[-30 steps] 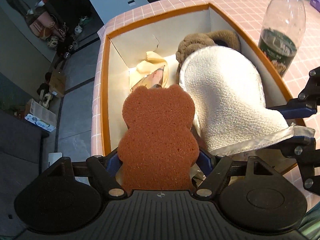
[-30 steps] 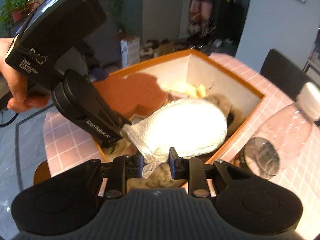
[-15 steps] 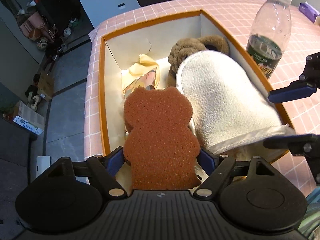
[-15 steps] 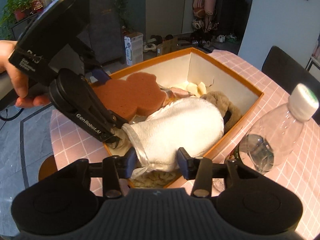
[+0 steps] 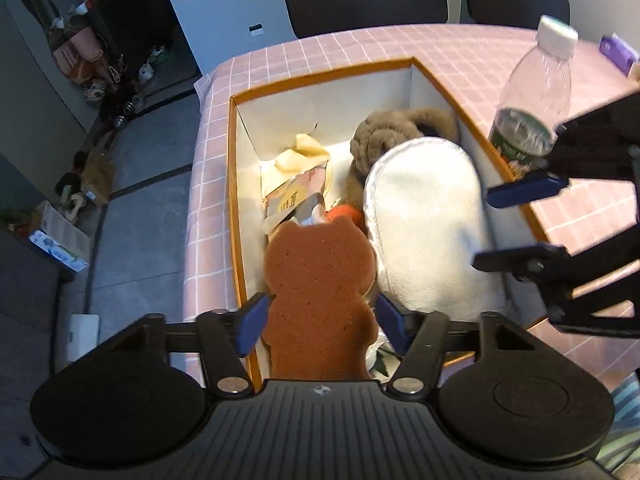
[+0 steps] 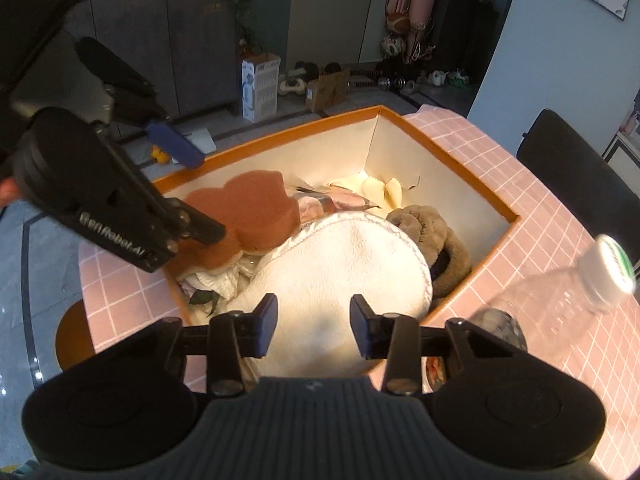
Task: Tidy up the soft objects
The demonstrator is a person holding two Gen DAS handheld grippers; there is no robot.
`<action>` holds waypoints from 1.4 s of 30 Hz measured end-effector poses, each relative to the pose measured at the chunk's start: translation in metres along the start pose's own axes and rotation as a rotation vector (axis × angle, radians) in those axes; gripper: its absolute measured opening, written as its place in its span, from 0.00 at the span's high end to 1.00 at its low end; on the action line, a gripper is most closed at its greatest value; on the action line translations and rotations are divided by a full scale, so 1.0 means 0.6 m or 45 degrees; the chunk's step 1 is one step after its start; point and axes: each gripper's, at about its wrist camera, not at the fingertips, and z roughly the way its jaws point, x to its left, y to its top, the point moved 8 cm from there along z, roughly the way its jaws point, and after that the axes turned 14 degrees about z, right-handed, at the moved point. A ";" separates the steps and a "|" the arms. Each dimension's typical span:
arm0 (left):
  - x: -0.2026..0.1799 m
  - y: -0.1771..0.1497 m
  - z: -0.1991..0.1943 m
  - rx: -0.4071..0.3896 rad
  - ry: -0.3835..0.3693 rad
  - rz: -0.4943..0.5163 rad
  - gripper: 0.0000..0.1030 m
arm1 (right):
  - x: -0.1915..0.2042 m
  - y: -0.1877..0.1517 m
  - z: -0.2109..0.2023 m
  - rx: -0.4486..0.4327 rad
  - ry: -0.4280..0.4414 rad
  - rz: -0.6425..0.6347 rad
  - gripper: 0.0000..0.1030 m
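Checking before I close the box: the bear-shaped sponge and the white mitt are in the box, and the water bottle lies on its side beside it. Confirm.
The water bottle stands upright beside the box, as the left wrist view shows. The bear-shaped sponge and white mitt are in the box.

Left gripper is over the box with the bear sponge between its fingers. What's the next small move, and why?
Probably lift the left gripper clear. The bear sponge already lies in the box beside the white mitt, and the jaws, though closing, stand off its sides without gripping.
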 end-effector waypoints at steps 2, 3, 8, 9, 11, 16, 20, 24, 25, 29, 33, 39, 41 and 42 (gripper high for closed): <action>0.000 -0.002 0.013 0.022 0.002 -0.008 0.51 | 0.000 0.007 0.020 0.028 -0.015 -0.008 0.68; 0.001 -0.004 0.018 0.020 0.003 -0.016 0.53 | 0.000 0.006 0.031 0.039 -0.024 -0.010 0.70; 0.002 -0.012 0.035 0.020 -0.030 -0.048 0.58 | -0.002 0.003 0.071 0.113 -0.033 0.003 0.78; 0.002 -0.013 0.037 0.016 -0.030 -0.056 0.58 | -0.001 0.002 0.080 0.126 -0.030 0.009 0.78; 0.003 -0.013 0.042 0.011 -0.039 -0.073 0.57 | -0.001 0.000 0.092 0.145 -0.035 0.016 0.78; 0.003 -0.017 0.045 -0.011 -0.036 -0.100 0.57 | 0.002 -0.010 0.109 0.157 -0.047 0.041 0.78; -0.002 -0.018 0.023 -0.074 -0.005 -0.117 0.57 | 0.004 -0.009 0.068 0.069 -0.046 0.045 0.78; -0.017 -0.017 -0.023 -0.213 -0.001 -0.144 0.57 | 0.008 -0.013 -0.002 -0.073 -0.057 0.034 0.78; -0.023 -0.015 -0.038 -0.258 0.020 -0.144 0.57 | 0.008 -0.015 -0.022 -0.115 -0.058 0.036 0.78; -0.054 0.000 -0.101 -0.434 0.138 -0.086 0.56 | 0.004 -0.026 -0.109 -0.286 -0.059 0.069 0.77; -0.087 0.020 -0.168 -0.659 0.174 -0.086 0.56 | -0.015 -0.044 -0.204 -0.497 -0.099 0.165 0.59; -0.126 0.031 -0.242 -0.939 0.229 -0.174 0.55 | -0.047 -0.111 -0.333 -0.784 -0.248 0.302 0.38; -0.142 0.030 -0.257 -1.014 0.272 -0.200 0.53 | -0.055 -0.143 -0.367 -0.861 -0.313 0.338 0.27; -0.150 0.030 -0.259 -1.041 0.278 -0.222 0.50 | -0.057 -0.159 -0.384 -0.898 -0.344 0.354 0.26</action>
